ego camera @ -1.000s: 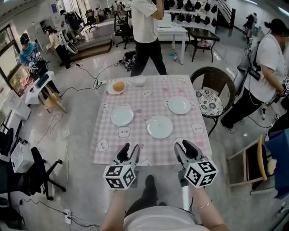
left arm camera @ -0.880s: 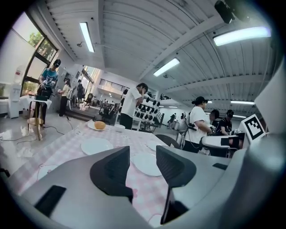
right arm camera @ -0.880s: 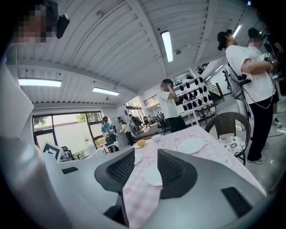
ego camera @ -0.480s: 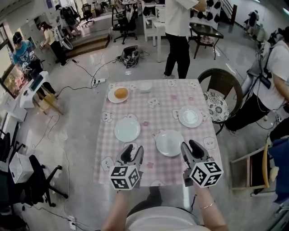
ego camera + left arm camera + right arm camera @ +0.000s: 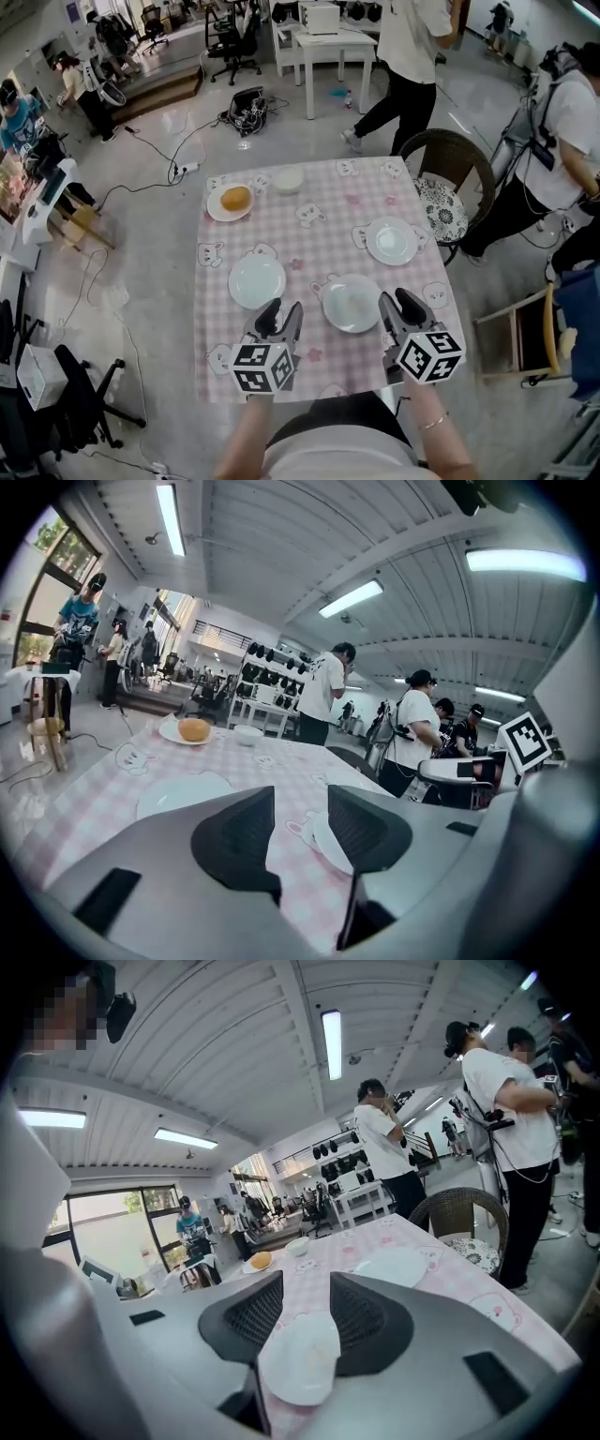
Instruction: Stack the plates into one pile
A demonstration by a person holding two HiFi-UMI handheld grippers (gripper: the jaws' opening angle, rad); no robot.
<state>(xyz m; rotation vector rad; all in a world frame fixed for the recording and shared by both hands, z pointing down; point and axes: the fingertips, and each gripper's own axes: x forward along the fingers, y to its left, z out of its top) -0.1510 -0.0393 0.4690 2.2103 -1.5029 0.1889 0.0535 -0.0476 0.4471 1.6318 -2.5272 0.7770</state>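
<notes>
Three empty white plates lie apart on the pink checked tablecloth: a left plate, a middle plate and a right plate. My left gripper hovers open over the near table edge, just below the left plate, which also shows beyond it. My right gripper is open at the near right rim of the middle plate. In the right gripper view that middle plate lies ahead between the spread jaws, which do not press on it.
A plate with a bread roll and a small white bowl stand at the table's far side. A wicker chair is at the right edge, a wooden chair nearer right. People stand around; cables lie on the floor.
Both grippers have moved forward over the near table edge toward the plates, the right one reaching the middle plate's rim. A person behind the table walked to the right.
</notes>
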